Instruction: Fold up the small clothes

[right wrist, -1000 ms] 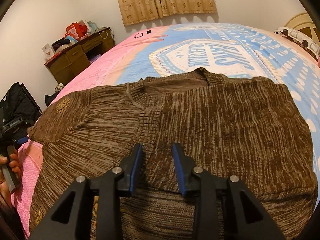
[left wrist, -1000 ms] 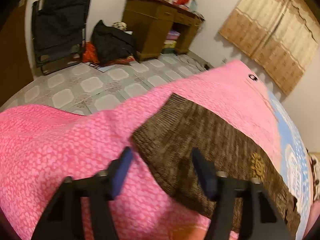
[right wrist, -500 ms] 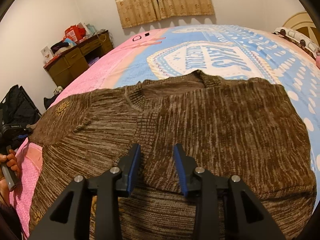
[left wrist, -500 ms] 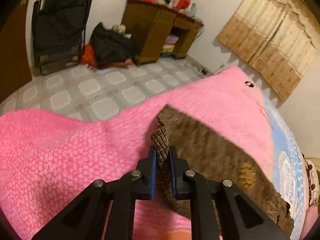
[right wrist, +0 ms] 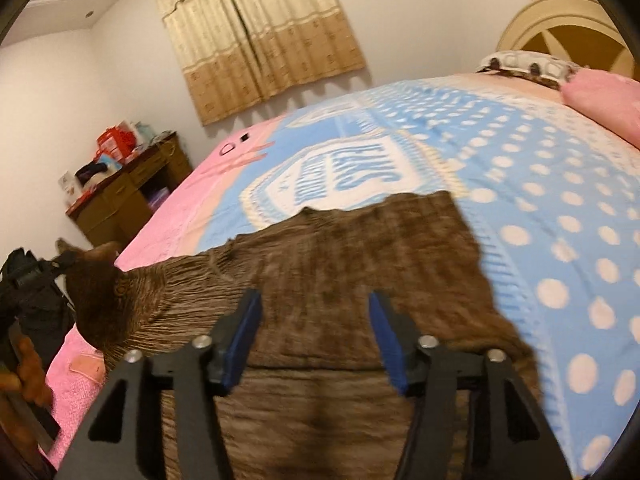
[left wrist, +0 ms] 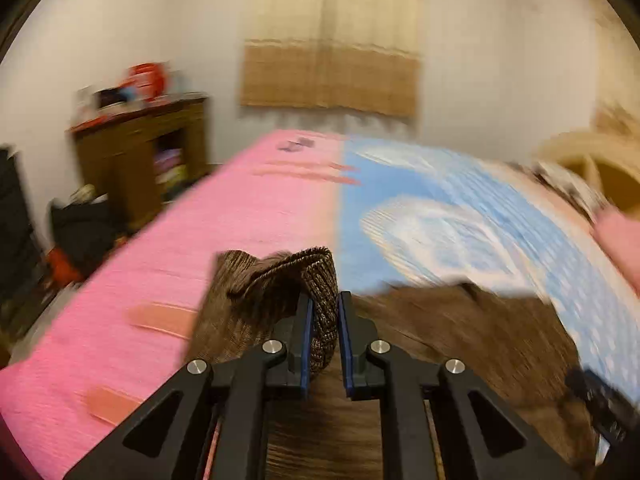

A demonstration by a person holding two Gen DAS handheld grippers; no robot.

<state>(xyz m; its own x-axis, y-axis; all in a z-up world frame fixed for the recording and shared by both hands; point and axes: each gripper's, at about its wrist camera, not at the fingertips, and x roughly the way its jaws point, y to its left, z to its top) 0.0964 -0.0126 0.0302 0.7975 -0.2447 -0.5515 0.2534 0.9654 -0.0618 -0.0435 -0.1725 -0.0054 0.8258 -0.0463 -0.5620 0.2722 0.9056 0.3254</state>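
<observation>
A brown knitted sweater (right wrist: pixel 352 264) lies spread on the bed. My left gripper (left wrist: pixel 323 300) is shut on the cuff of its sleeve (left wrist: pixel 316 280) and holds it raised above the sweater's body (left wrist: pixel 460 332). In the right wrist view the lifted sleeve (right wrist: pixel 100 300) shows at the left with the left gripper behind it. My right gripper (right wrist: pixel 314 304) is open and empty, just above the sweater's lower middle.
The bed has a pink and blue blanket (right wrist: pixel 540 208) with white dots. A wooden desk (right wrist: pixel 120 200) with boxes stands at the left wall. Curtains (right wrist: pixel 260 36) hang behind. A pink pillow (right wrist: pixel 604 96) and headboard (right wrist: pixel 560 28) are at far right.
My left gripper closed on the sleeve cuff, lifted it and swung it over the sweater toward the right. My right gripper opened wider and shifted slightly.
</observation>
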